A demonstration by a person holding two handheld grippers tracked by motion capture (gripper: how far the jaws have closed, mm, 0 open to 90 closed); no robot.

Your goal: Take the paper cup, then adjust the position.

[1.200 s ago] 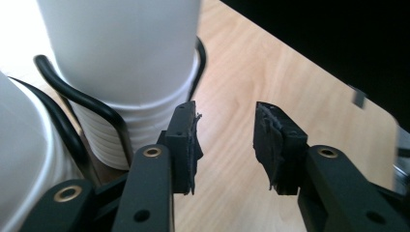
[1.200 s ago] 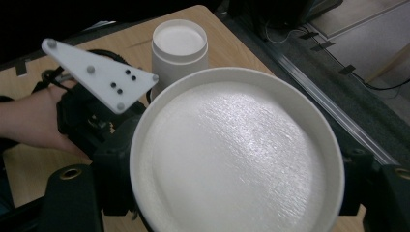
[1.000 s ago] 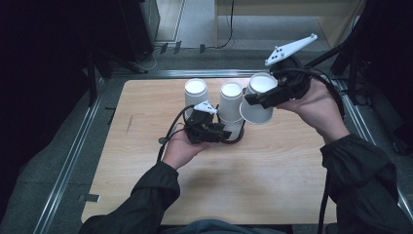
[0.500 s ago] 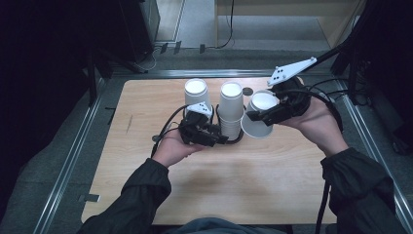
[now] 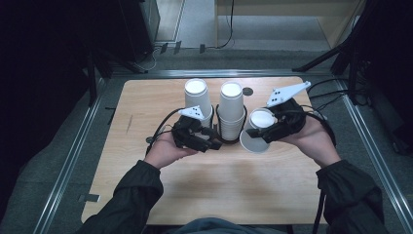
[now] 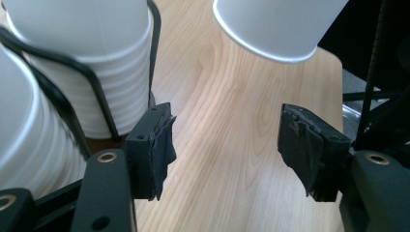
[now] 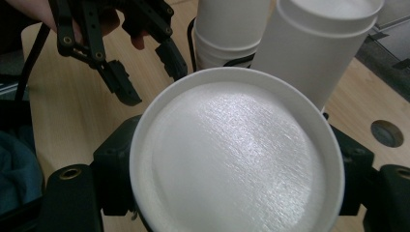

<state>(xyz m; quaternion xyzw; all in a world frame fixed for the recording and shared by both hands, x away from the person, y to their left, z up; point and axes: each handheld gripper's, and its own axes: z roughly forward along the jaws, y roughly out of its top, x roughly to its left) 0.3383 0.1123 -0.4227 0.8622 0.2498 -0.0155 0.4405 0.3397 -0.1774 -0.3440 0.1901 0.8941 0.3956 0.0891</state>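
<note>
Two stacks of white paper cups, a left stack (image 5: 197, 97) and a middle stack (image 5: 231, 109), stand in a black wire holder (image 5: 229, 140) at the back centre of the wooden table (image 5: 204, 185). My right gripper (image 5: 261, 131) is shut on a single white cup (image 5: 253, 142), held mouth-down and tilted just right of the middle stack. The cup's base (image 7: 237, 154) faces the right gripper view. My left gripper (image 5: 213, 142) is open at the foot of the holder, with bare wood between its pads (image 6: 159, 145). The held cup (image 6: 280, 24) hangs above and ahead of it.
A small round hole (image 5: 248, 91) sits in the table behind the stacks. Metal rails (image 5: 73, 156) run along both sides of the table. Cables (image 5: 160, 127) trail from both grippers. The near half of the table is bare wood.
My right gripper has brought the cup down and nearer, level with the middle stack. The left gripper has shifted slightly and stays open.
</note>
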